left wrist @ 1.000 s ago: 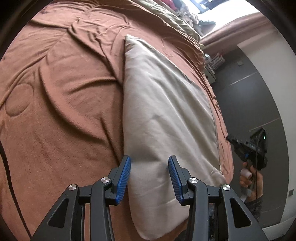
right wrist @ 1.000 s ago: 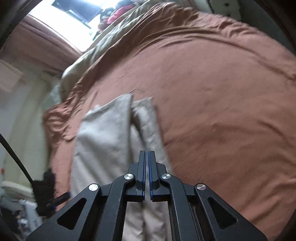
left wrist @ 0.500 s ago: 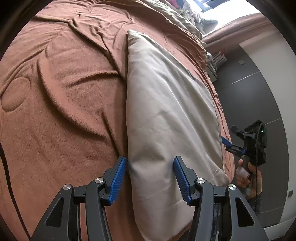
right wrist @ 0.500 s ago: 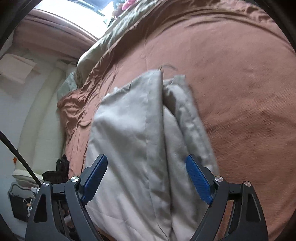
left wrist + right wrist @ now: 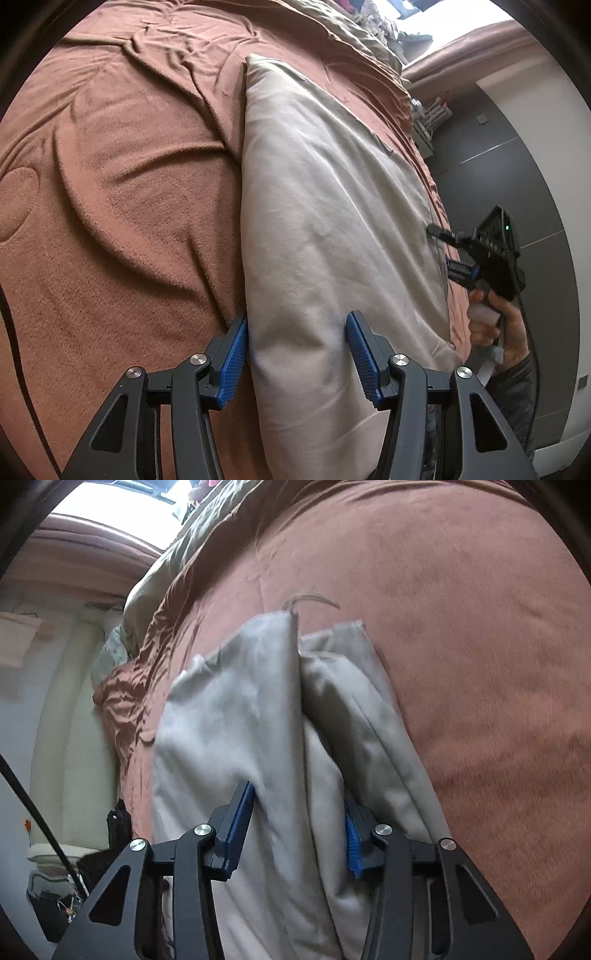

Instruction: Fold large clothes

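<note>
A large beige garment [image 5: 332, 203] lies folded into a long strip on the brown bed cover [image 5: 129, 184]. My left gripper [image 5: 295, 350] is open and straddles the strip's near left fold, one pad at its edge and the other resting on top. In the right wrist view my right gripper [image 5: 295, 830] straddles a bunched fold of the same garment [image 5: 240, 720]. Its jaws are closing with the cloth between them. The left wrist view shows that right gripper [image 5: 441, 249] at the strip's right edge, held by a person's hand [image 5: 495, 321].
The brown cover [image 5: 480, 627] spreads wide to the sides of the garment. An olive blanket [image 5: 351, 29] lies bunched at the far end of the bed. Dark floor [image 5: 517, 166] and a small rack [image 5: 432, 118] are beyond the bed's right edge.
My right gripper went from shut to wide open, came down onto the garment and has narrowed around a fold. My left jaws widened a little and now sit closer over the fold.
</note>
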`<state>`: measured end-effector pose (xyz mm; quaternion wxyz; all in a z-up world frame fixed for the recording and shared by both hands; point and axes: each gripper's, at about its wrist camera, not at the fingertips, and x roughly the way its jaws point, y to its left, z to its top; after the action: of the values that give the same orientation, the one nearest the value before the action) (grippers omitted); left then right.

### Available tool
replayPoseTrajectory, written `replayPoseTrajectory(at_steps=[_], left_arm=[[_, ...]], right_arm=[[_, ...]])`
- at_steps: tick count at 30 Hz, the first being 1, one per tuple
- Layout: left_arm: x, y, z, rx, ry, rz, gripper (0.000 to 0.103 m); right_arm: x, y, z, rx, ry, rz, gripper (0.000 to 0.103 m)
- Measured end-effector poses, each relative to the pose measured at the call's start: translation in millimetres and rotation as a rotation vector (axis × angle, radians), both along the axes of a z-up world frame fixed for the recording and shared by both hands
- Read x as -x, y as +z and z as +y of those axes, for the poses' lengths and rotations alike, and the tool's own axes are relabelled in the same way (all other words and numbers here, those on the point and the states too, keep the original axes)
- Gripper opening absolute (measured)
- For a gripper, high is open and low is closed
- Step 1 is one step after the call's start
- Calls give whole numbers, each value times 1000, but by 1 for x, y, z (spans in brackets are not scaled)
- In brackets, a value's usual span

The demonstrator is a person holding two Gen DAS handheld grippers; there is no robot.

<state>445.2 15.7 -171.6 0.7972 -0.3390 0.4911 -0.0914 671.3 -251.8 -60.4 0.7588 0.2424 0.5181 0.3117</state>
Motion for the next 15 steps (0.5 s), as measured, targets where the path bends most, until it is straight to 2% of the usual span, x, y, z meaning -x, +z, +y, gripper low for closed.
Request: replayPoseTrajectory(at_steps=[4,5,6,7,8,9,12,15], left_arm=[[-3,-2,0,14,0,2,55],[-3,-2,0,14,0,2,54],[-2,-1,0,12,-2,2,53],[-2,0,-1,10,-3,2,51],[-2,1,0,9,-4,1,50],[-1,3,-1,6,-5,0,47],[1,11,-5,-8,-13,-7,46],[2,20,-12,-13,-32,-27,46]], right_arm=[[-8,-9,11,-10,28,36,42],[-8,-11,12,-2,36,38,36],[-9,-10,13,12,34,30,22],[-9,-6,14,21,30,14,13],[-8,1,14,23,27,-13,9],[2,18,16,26,33,-85,6],[21,44,18,57,40,-183,5],[34,56,16,145,19,-258,5]])
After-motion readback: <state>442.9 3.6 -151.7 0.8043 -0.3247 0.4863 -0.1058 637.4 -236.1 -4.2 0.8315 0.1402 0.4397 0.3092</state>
